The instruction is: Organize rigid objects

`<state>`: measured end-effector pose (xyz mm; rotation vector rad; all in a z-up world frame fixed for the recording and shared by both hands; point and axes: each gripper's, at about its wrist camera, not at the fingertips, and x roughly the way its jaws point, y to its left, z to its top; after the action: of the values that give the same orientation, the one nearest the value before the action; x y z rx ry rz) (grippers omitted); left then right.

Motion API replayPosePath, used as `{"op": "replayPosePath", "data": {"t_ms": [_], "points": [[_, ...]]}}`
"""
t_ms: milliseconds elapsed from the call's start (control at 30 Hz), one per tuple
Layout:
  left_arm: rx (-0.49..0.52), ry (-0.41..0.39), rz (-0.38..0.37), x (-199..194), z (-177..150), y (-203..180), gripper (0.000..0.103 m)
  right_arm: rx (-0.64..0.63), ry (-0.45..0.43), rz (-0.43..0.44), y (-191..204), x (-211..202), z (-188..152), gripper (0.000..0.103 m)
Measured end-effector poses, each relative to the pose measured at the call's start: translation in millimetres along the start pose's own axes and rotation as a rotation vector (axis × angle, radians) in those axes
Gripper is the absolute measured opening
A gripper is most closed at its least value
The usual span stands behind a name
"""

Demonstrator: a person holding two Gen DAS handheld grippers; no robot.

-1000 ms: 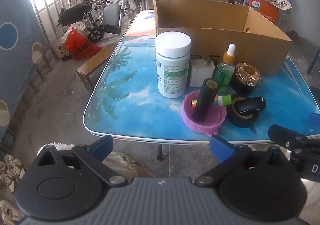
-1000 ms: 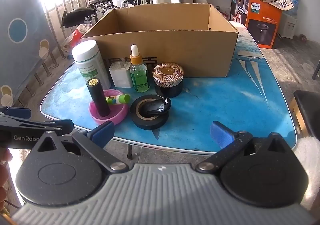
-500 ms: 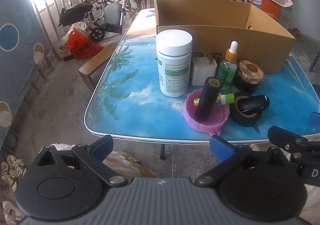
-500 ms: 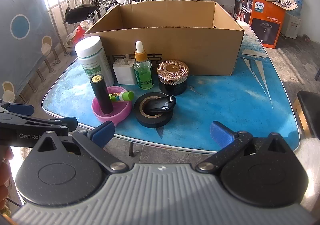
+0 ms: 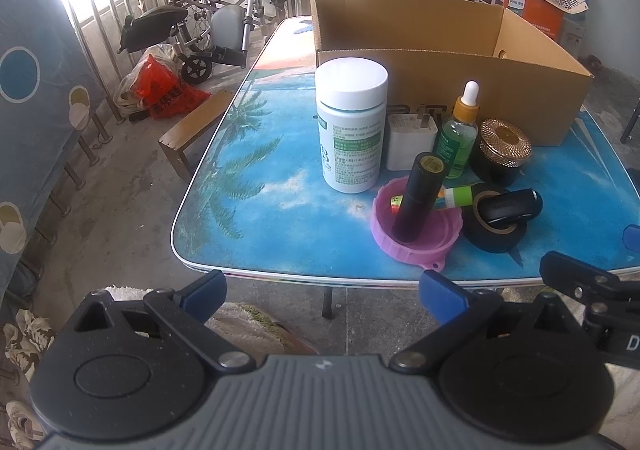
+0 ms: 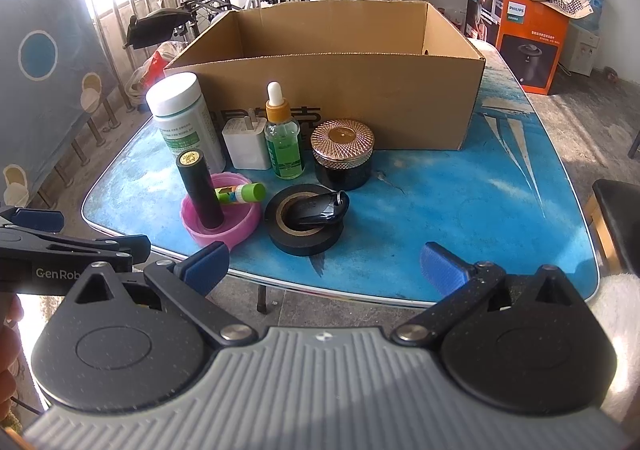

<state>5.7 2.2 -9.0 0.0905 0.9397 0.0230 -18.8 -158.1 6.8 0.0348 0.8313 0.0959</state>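
Observation:
An open cardboard box [image 6: 348, 102] [image 5: 448, 90] stands on the blue table [image 6: 460, 202]. In front of it are a white pill bottle [image 5: 351, 126] [image 6: 182, 116], a white charger [image 6: 244, 144], a green dropper bottle [image 6: 285, 142] and a black jar with a gold lid [image 6: 343, 154]. A black tube [image 6: 200, 190] stands in a pink lid [image 6: 220, 216] with a green glue stick [image 6: 242, 193]. A black key fob [image 6: 320, 208] lies on a black tape roll [image 6: 306, 228]. My left gripper [image 5: 322, 292] and right gripper [image 6: 324, 266] are open, empty, short of the table's near edge.
A wheelchair [image 5: 208, 30] and red bags [image 5: 164, 88] stand on the floor at the left, with a low wooden bench [image 5: 192, 130] by the table. An orange carton [image 6: 516, 38] sits behind the box. A dark stool [image 6: 618, 218] is at the right.
Both grippers have risen and moved slightly closer to the table, so the objects sit lower and larger in view. Nothing on the table has moved.

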Motion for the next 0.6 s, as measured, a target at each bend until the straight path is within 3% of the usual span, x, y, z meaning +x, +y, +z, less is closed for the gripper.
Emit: {"op": "replayPosePath", "data": {"t_ms": [600], "points": [[0.007,0.007,0.002,1.3,-0.3,-0.9,0.103,0.002,0.005,-0.002,0.2,1.9,-0.1,0.102]]}}
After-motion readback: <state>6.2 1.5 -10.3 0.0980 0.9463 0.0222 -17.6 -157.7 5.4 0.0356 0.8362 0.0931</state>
